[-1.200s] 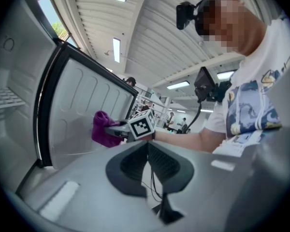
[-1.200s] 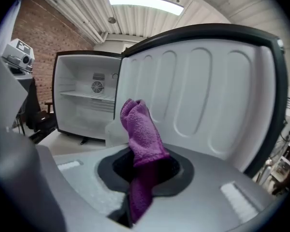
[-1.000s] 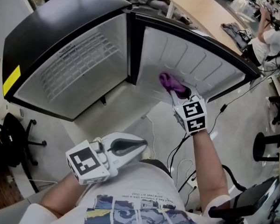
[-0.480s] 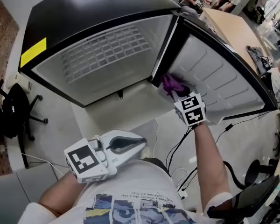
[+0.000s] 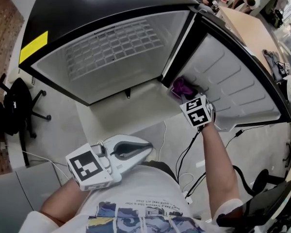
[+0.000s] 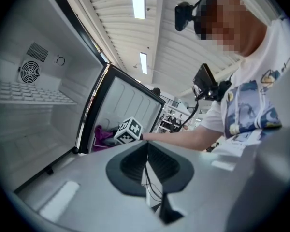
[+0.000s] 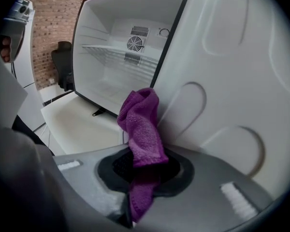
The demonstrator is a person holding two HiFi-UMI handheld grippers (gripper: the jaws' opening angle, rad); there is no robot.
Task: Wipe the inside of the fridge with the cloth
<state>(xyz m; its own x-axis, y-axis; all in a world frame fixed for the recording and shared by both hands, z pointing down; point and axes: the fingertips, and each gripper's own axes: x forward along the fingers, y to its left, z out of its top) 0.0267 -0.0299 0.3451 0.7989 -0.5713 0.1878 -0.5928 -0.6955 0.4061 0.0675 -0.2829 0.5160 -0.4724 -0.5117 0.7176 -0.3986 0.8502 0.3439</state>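
The black fridge (image 5: 87, 4) stands open, its white cavity (image 5: 111, 52) bare but for a wire shelf (image 5: 114, 45). Its door (image 5: 223, 81) swings out to the right. My right gripper (image 5: 186, 93) is shut on a purple cloth (image 5: 182, 87) (image 7: 141, 124), which sits low on the door's inner panel (image 7: 222, 81) near the hinge edge. In the right gripper view the cloth bunches up out of the jaws. My left gripper (image 5: 143, 150) (image 6: 147, 151) hangs back near my body, shut and holding nothing; its view shows the cloth (image 6: 102, 135) and the right gripper's marker cube (image 6: 129, 129).
A black office chair (image 5: 14, 110) stands left of the fridge. Cables (image 5: 184, 154) trail over the grey floor below the door. A wooden table (image 5: 250, 25) with people beside it lies behind the door at the right.
The head view has swung left, so the fridge fills more of it. My right gripper has carried the cloth along the door panel toward its hinge edge. The left gripper has stayed put.
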